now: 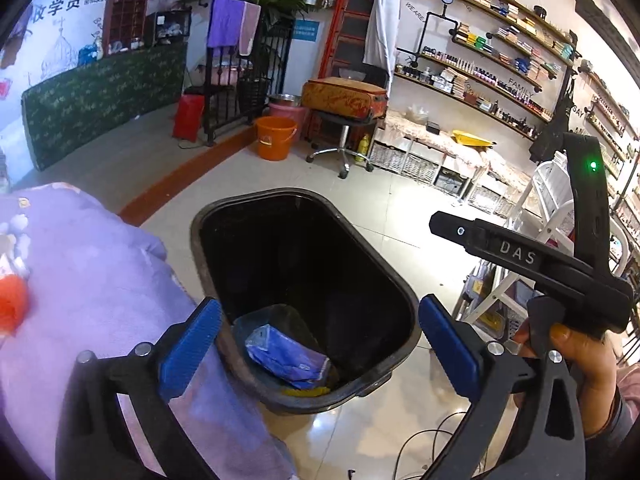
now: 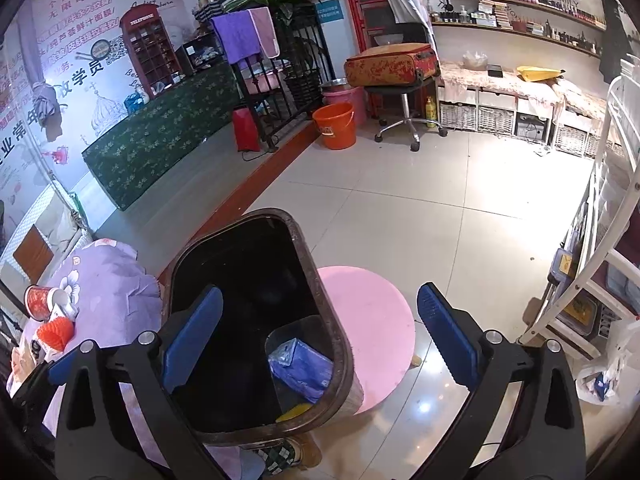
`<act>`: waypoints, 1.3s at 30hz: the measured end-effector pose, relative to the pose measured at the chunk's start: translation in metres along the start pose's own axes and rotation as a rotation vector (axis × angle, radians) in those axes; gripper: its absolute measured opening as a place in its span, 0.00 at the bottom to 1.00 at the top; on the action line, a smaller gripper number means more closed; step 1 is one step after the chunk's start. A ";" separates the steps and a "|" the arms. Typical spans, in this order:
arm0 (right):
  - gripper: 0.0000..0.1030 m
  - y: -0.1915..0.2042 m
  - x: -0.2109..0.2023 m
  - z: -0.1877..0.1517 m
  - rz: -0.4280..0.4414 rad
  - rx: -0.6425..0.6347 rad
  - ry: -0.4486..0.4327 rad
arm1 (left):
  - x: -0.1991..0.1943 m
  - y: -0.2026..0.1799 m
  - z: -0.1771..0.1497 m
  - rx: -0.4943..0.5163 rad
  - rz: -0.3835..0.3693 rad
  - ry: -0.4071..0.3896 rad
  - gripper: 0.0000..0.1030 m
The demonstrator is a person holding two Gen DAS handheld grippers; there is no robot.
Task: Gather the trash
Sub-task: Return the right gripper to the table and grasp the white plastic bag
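Inside, the black bin [image 1: 304, 280] holds a crumpled blue wrapper [image 1: 286, 354]; both grippers' fingers spread.

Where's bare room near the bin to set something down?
Bare tile floor runs between the pink stool, the orange bucket and the white rack. The stool top is bare too. The purple-covered table is crowded near the red cup. The trash bin already holds a blue packet.
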State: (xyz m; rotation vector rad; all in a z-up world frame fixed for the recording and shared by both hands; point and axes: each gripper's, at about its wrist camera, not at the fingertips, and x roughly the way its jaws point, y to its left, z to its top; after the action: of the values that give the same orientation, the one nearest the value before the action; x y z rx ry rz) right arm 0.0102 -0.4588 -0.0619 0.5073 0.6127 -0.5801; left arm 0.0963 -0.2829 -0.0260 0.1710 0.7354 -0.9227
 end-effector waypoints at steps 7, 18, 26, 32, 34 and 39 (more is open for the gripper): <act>0.94 0.018 -0.002 -0.002 0.036 -0.041 -0.002 | -0.025 0.009 -0.005 -0.023 0.065 -0.036 0.94; 0.94 0.092 -0.009 -0.019 0.196 -0.190 0.025 | -0.073 0.044 -0.023 -0.040 0.256 -0.142 0.94; 0.94 0.168 -0.005 -0.054 0.346 -0.334 0.112 | -0.118 0.101 -0.057 -0.237 0.434 -0.207 0.94; 0.94 0.233 -0.005 -0.084 0.479 -0.412 0.202 | -0.162 0.158 -0.092 -0.438 0.551 -0.237 0.94; 0.94 0.255 -0.006 -0.096 0.522 -0.438 0.234 | -0.180 0.170 -0.107 -0.484 0.609 -0.251 0.94; 0.94 0.316 -0.011 -0.125 0.627 -0.524 0.295 | -0.212 0.185 -0.127 -0.537 0.707 -0.280 0.94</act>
State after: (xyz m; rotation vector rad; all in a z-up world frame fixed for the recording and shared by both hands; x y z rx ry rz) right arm 0.1548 -0.1512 -0.0592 0.2612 0.8047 0.2572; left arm 0.0949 0.0253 -0.0154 -0.1685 0.5747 -0.0551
